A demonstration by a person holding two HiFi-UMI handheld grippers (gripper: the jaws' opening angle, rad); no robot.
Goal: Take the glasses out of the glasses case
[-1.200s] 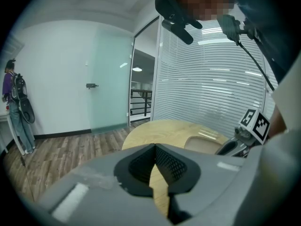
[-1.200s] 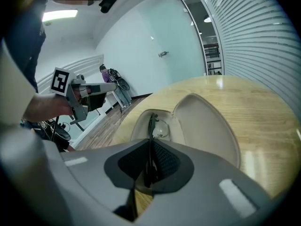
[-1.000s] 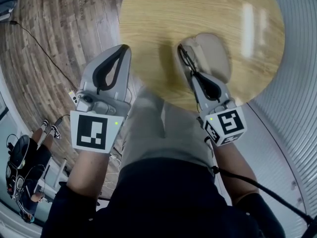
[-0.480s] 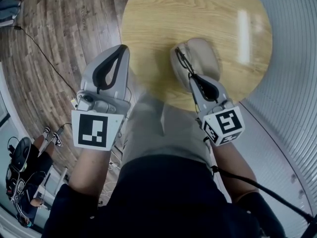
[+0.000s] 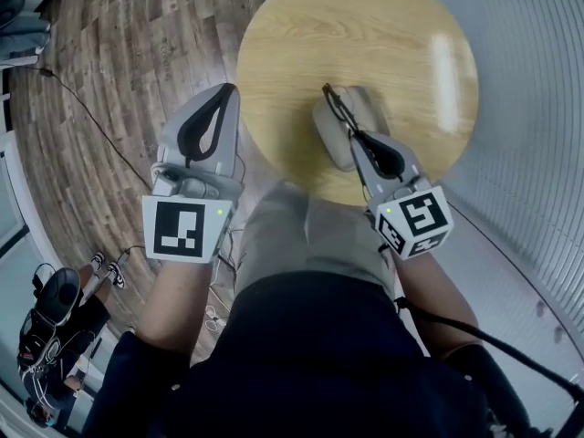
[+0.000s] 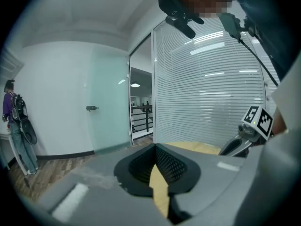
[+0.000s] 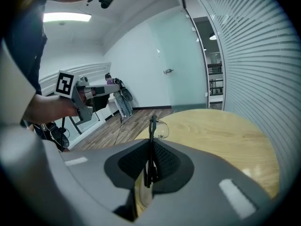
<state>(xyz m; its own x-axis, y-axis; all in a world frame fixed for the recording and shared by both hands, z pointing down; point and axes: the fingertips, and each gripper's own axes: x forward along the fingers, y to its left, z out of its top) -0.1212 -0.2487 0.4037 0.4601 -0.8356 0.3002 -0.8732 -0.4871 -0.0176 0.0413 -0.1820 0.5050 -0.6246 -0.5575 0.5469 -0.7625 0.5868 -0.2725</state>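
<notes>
My right tongs (image 5: 352, 131) are closed on the folded glasses (image 5: 336, 106), gripping the dark frame edge-on. In the right gripper view the frame (image 7: 151, 142) stands upright between the pads, with one clear lens poking out past the tips. From the head view the glasses sit over the beige case (image 5: 330, 142), which lies on the near part of the round wooden worktop (image 5: 392, 35) (I can't tell whether the glasses touch it). My left tongs (image 5: 222, 96) are off to the left, over the plank floor (image 5: 119, 53) just beside the worktop's edge. Their tips (image 6: 155, 147) meet, with only a thin wedge of gap behind them and nothing held.
</notes>
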